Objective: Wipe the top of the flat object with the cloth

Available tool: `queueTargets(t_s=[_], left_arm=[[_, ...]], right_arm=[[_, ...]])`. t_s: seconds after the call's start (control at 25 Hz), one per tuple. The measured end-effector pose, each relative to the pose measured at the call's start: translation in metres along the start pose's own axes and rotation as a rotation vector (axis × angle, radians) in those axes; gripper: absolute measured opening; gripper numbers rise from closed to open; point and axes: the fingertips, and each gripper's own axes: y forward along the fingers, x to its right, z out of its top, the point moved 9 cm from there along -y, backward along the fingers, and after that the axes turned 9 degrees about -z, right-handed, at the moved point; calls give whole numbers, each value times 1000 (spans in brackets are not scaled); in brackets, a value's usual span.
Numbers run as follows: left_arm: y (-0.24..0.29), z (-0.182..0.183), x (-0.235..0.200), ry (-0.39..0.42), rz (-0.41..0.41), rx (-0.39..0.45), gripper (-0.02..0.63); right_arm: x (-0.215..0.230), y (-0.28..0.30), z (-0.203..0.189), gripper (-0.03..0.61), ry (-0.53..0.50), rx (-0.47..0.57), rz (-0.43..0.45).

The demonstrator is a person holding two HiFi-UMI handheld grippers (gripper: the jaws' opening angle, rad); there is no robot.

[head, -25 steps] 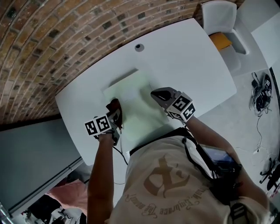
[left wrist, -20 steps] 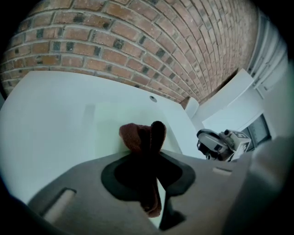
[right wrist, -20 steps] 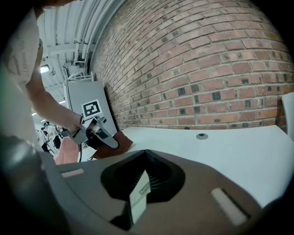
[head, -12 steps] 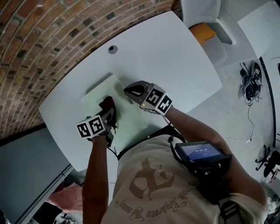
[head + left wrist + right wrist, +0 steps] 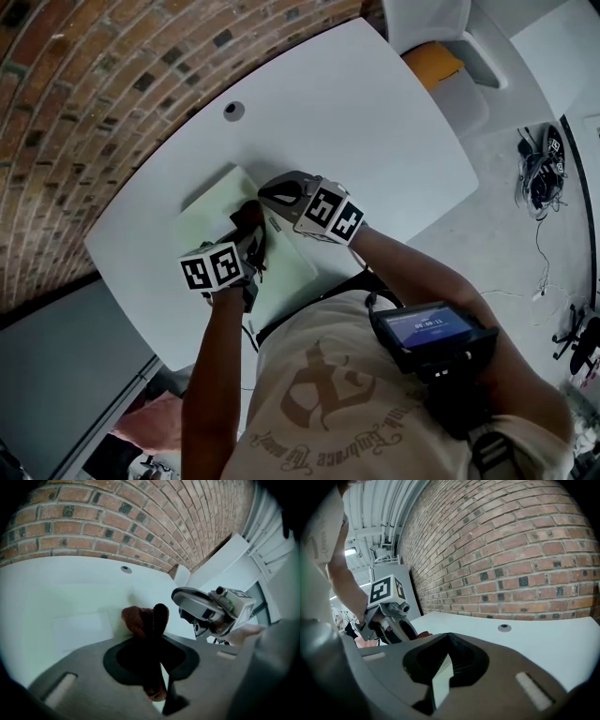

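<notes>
We see a smooth white table (image 5: pixel 375 112) with rounded corners and a small round grommet (image 5: pixel 232 111) near its far edge, set against a rough red-brick wall (image 5: pixel 84 75). A thin, flat, pale green board (image 5: pixel 208 214) with straight edges lies toward the table's left end, one corner close to the near edge.

The cloth (image 5: pixel 249 217) is dark reddish-brown and soft, bunched into a crumpled wad. It sits on the board's top, toward the right side. The left gripper (image 5: pixel 247 236) has its jaws clamped tight on it. In the left gripper view the wad bulges out past the jaw tips and a fold hangs down behind them.

The right gripper (image 5: pixel 266 193), grey with a rounded nose, lies over the board's right edge, just beside the cloth. Its jaws are together with nothing between them. We cannot tell whether it presses on the board.
</notes>
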Motion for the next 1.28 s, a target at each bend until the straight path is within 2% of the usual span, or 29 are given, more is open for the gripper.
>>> queueTargets(t_s=[0.4, 0.56, 0.72, 1.0, 1.28], left_arm=[[36, 8, 24, 25, -82, -41, 74], [35, 19, 29, 20, -134, 29, 74], [26, 30, 10, 41, -66, 39, 74], [-15, 34, -32, -81, 20, 140, 74], [-63, 18, -63, -166, 100, 218, 74]], right_arm=[[24, 2, 3, 8, 26, 16, -47], [33, -4, 3, 8, 40, 20, -70], [38, -1, 3, 8, 52, 12, -77], [26, 8, 4, 8, 39, 4, -46], [16, 16, 8, 8, 25, -6, -15]])
